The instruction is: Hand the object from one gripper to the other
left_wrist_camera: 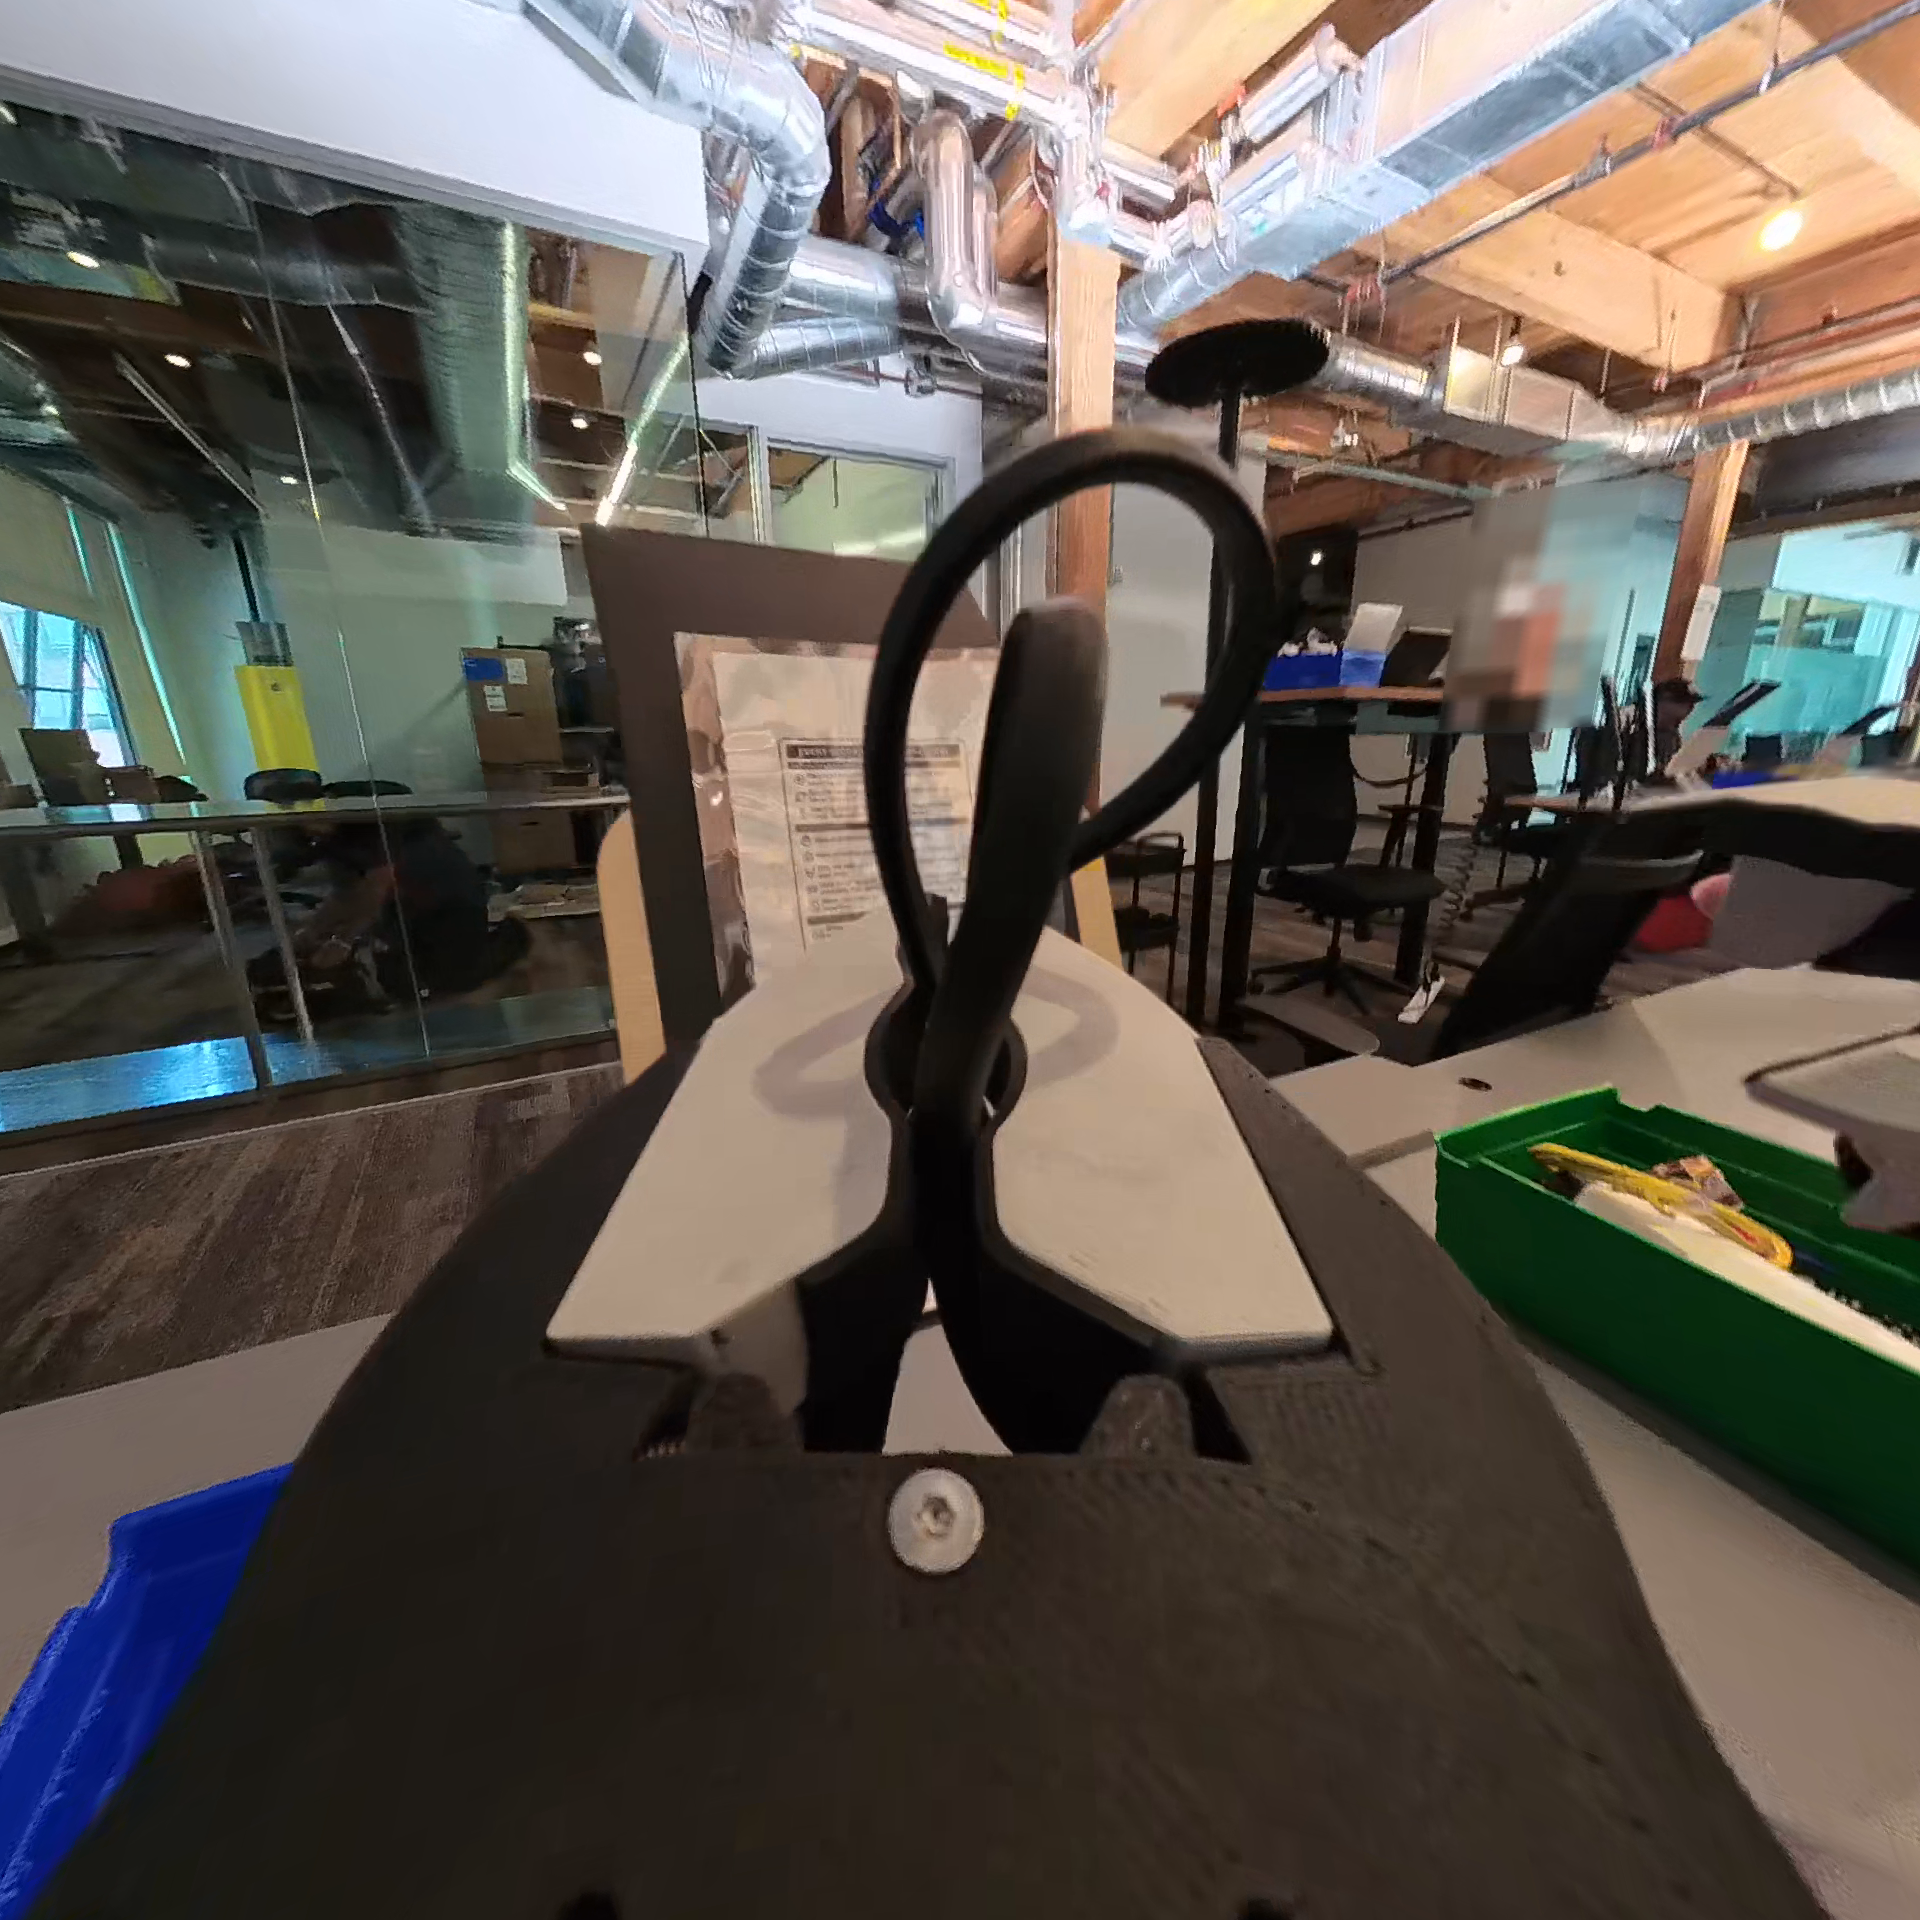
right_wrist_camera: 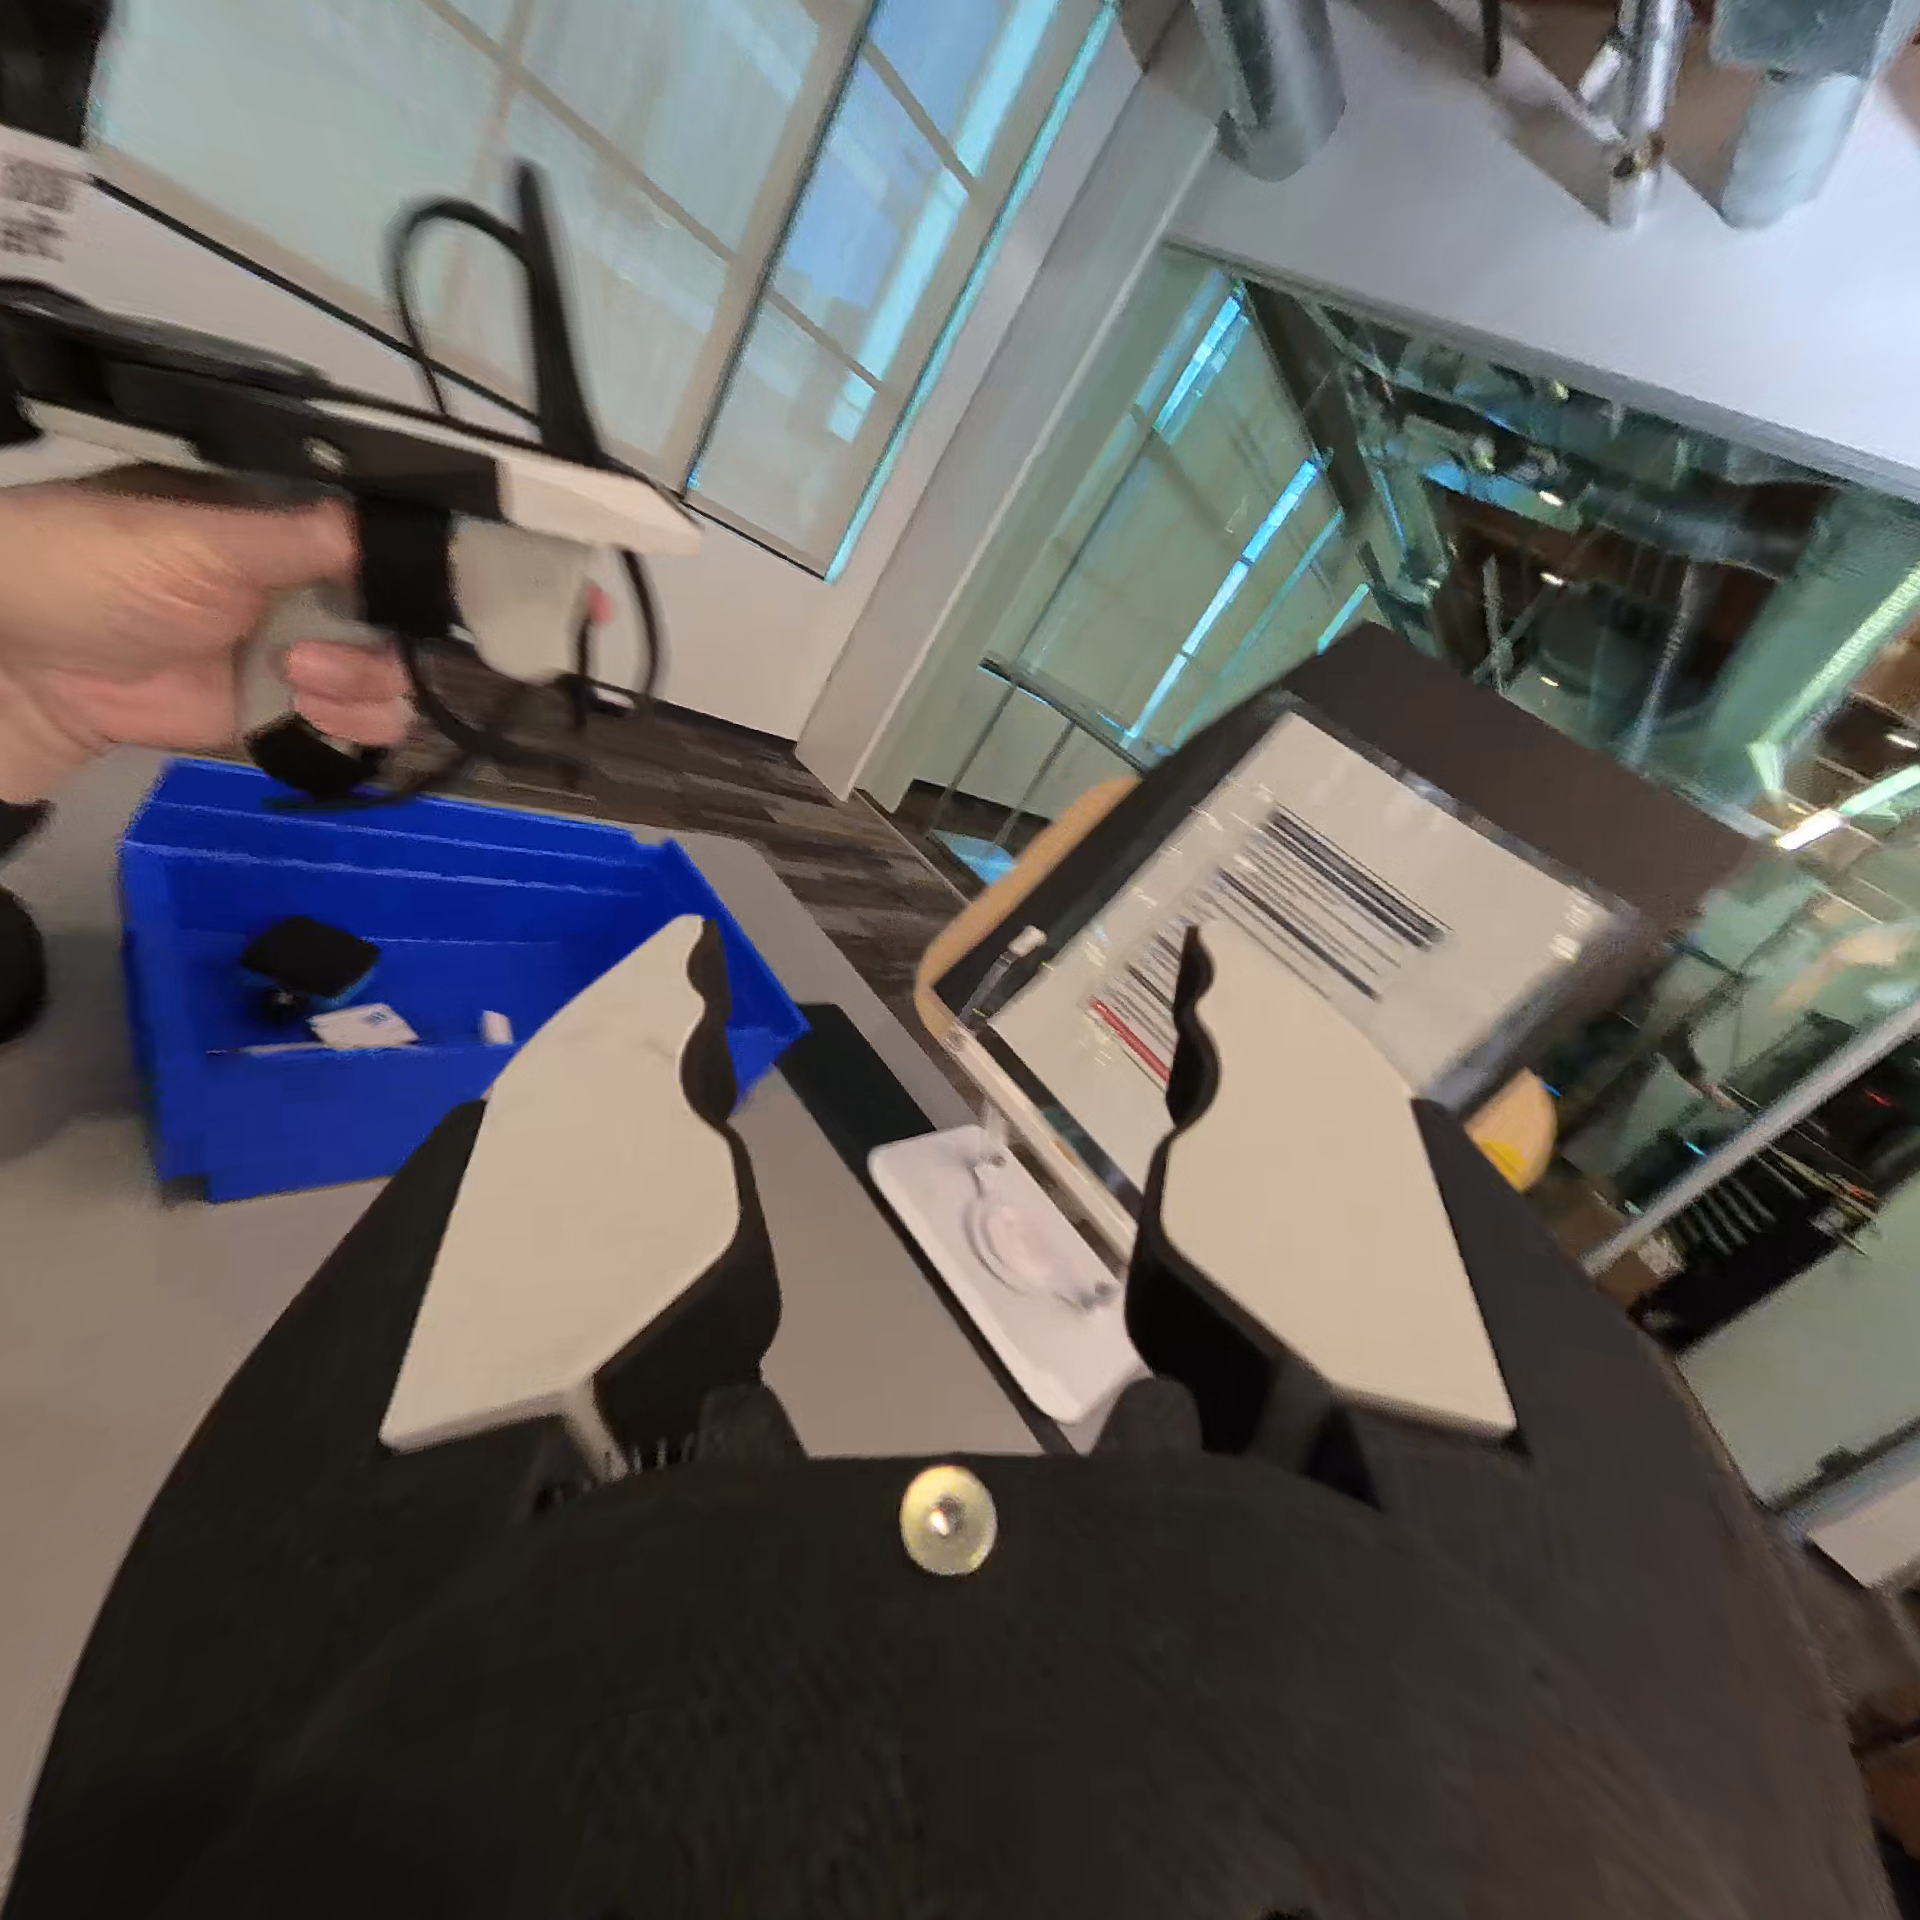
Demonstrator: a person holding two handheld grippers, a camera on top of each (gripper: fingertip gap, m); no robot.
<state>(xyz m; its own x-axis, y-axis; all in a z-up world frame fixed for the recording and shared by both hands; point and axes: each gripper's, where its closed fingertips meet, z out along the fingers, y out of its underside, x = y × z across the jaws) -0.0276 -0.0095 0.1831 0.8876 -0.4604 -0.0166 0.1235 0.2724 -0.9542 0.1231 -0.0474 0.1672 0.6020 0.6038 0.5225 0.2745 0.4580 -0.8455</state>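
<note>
My left gripper (left_wrist_camera: pixel 948 1049) is shut on a black flat strap with a thin looped cord (left_wrist_camera: pixel 1039 748), which stands up out of the jaws. In the right wrist view the same left gripper (right_wrist_camera: pixel 665 525) shows at the upper left, held by a person's hand (right_wrist_camera: pixel 135 623) above the blue bin, with the black strap (right_wrist_camera: pixel 551 312) sticking up from it. My right gripper (right_wrist_camera: pixel 948 940) is open and empty, well apart from the strap, to its right and lower. Grey and black parts at the right edge of the left wrist view (left_wrist_camera: pixel 1808 821) look like the right gripper.
A blue bin (right_wrist_camera: pixel 416 1122) with small items sits on the grey table (right_wrist_camera: pixel 104 1351); it also shows in the left wrist view (left_wrist_camera: pixel 104 1662). A green bin (left_wrist_camera: pixel 1662 1299) with mixed items stands to the right. A framed paper sign on a clear stand (right_wrist_camera: pixel 1299 935) stands at the table's far edge. The grippers' ends are close to 15 cm from one another.
</note>
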